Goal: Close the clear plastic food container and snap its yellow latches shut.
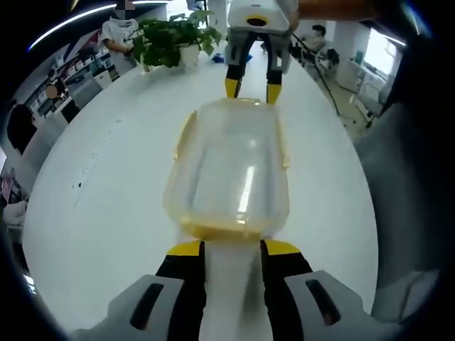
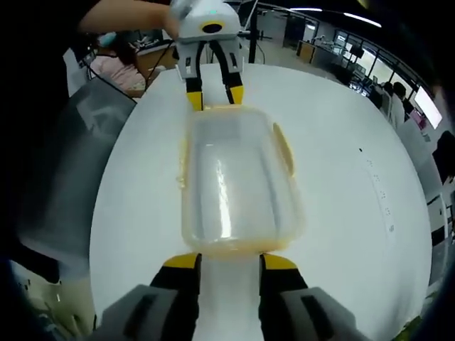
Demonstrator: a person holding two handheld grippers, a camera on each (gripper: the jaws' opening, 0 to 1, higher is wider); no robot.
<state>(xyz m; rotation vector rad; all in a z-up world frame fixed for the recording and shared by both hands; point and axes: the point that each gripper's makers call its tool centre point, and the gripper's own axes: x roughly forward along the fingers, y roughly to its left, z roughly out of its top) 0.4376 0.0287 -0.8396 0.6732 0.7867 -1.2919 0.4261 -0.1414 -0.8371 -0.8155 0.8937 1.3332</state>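
Left gripper view, clear container (image 1: 231, 170), lid on, yellow latches (image 1: 183, 135)

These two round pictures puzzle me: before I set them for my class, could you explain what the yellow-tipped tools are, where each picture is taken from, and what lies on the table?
A person holds a two-jaw gripper in each hand, and a fisheye camera rides on each. In the left gripper view, the left gripper rises from the bottom and the right gripper faces it from across the table. The right gripper view is the reverse: the right gripper below, the left gripper opposite. Between them, on the white table, lies the clear plastic food container with yellow latches along its sides. Each gripper is open, its tips at one end of the container. Neither grips it. A potted plant stands at the table's far end.
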